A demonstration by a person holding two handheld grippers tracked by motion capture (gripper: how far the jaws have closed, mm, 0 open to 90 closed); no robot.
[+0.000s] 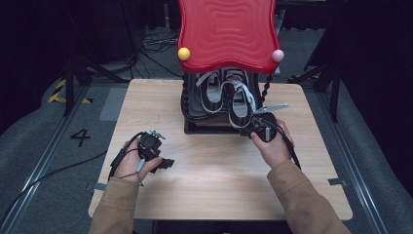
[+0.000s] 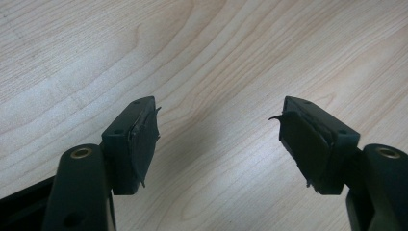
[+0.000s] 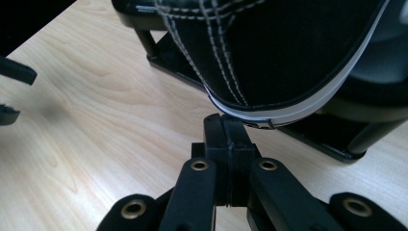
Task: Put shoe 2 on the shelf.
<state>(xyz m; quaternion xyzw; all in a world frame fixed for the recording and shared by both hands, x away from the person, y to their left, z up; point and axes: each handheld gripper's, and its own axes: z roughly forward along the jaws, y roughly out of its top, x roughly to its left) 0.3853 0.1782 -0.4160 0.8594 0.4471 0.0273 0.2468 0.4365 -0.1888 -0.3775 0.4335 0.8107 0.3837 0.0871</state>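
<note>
Two black sneakers with white laces and white sole edges stand on the lower shelf of a small rack: one point(image 1: 210, 95) on the left, one point(image 1: 237, 105) on the right. My right gripper point(image 1: 251, 130) is at the near end of the right sneaker point(image 3: 279, 53). Its jaws are shut flat together point(image 3: 224, 126), tips touching the white sole edge; I cannot tell whether anything is pinched. My left gripper point(image 1: 165, 163) rests low over the bare wooden table point(image 1: 204, 175). It is open point(image 2: 219, 139), with only wood grain between the pads.
The rack has a wavy red top point(image 1: 226, 31) with a yellow ball and a pink ball on its front corners, twisted black posts and a black base point(image 3: 317, 139). Dark floor with cables surrounds the table. The left gripper point(image 3: 14, 94) shows at the right gripper view's left edge.
</note>
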